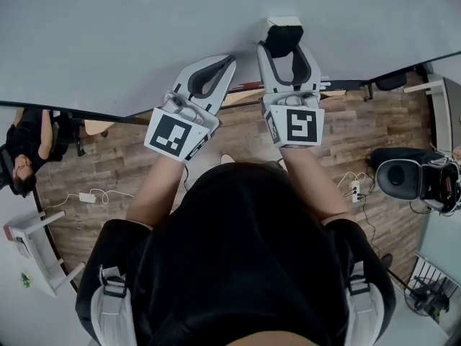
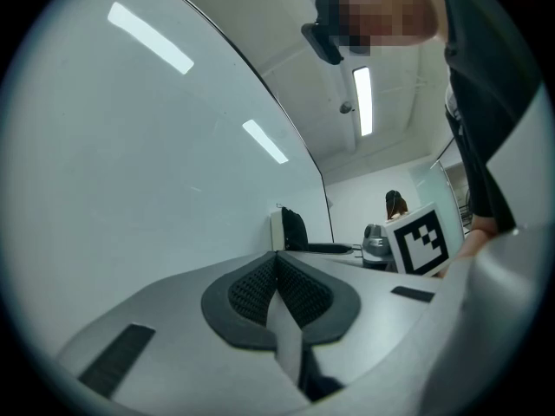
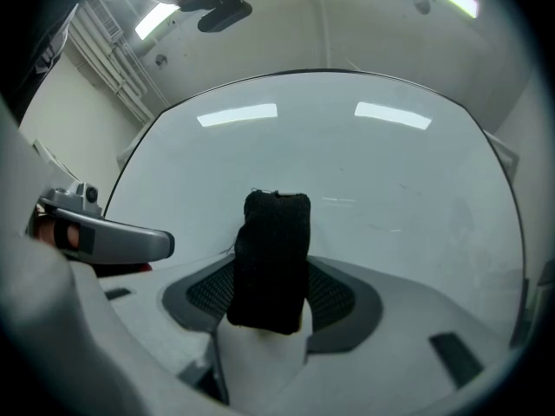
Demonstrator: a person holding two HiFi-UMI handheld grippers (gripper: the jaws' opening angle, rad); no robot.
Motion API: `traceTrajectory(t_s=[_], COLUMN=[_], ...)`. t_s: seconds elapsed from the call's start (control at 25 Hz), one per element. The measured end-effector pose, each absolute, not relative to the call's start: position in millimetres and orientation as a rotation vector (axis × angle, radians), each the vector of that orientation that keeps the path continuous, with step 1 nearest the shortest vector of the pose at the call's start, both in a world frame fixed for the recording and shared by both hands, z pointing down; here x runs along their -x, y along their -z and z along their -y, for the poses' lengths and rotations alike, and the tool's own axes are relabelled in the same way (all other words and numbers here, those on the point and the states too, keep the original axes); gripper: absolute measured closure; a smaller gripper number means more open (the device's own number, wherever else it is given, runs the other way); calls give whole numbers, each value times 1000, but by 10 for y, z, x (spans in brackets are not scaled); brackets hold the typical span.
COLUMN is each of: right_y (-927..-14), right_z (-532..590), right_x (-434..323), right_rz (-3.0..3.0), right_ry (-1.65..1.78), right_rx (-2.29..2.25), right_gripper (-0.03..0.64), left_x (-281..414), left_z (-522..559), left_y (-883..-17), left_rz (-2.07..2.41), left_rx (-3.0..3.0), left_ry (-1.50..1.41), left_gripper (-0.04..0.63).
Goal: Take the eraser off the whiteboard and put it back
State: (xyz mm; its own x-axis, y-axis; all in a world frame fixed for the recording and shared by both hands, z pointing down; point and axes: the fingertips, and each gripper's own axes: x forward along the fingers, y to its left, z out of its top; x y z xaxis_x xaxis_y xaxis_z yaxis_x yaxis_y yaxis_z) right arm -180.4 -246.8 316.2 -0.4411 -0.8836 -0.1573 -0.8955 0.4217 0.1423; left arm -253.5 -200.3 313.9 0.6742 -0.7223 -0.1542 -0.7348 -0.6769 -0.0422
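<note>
- The eraser [image 1: 282, 38] sits between the jaws of the right gripper [image 1: 285, 52], which are clamped on its two sides; in the right gripper view its black felt block fills the gap between the pads
- The eraser is up at the whiteboard [image 1: 130, 34]; in the head view its white far end lies on the board's surface, and the left gripper view also shows that white edge flat against the board, so it looks to be touching it rather than carried clear
- The left gripper [image 1: 225, 63] hangs just beside the right one, a little lower along the board; its jaws are together with nothing between them, and it plays no part in the hold
- Both grippers point toward the board from in front of the person's chest, with the wooden floor [image 1: 238, 135] far below
- Judging progress: the grasp on the eraser is made, but with the eraser against the board the pictures cannot say whether it has yet to be lifted off or is being set back
- If it has yet to come off, the pull away and the return are both left; if it is being put back, only letting go and drawing the right gripper away remain
- Either way the task is not finished, since the jaws grip the eraser
</note>
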Motion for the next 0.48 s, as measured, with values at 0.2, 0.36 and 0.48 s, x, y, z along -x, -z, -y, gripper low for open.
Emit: traceTrajectory(t_s=[0.2, 0.36, 0.48], right_y=[-3160, -3158, -3175], right_z=[2450, 2439, 2403], right_x=[1797, 1826, 1857], right_rz=[-2602, -2638, -2666], right_ry=[-314, -310, -289], right_rx=[1602, 1570, 1540], right_gripper=[388, 373, 359], left_x=[2546, 2533, 2535], left_z=[2006, 2010, 2004], left_y=[-3145, -3160, -3178], left_rz=[-1220, -1221, -1229], left_rx=[2784, 2795, 2791], left_ry=[-196, -191, -189], left_gripper=[601, 601, 601])
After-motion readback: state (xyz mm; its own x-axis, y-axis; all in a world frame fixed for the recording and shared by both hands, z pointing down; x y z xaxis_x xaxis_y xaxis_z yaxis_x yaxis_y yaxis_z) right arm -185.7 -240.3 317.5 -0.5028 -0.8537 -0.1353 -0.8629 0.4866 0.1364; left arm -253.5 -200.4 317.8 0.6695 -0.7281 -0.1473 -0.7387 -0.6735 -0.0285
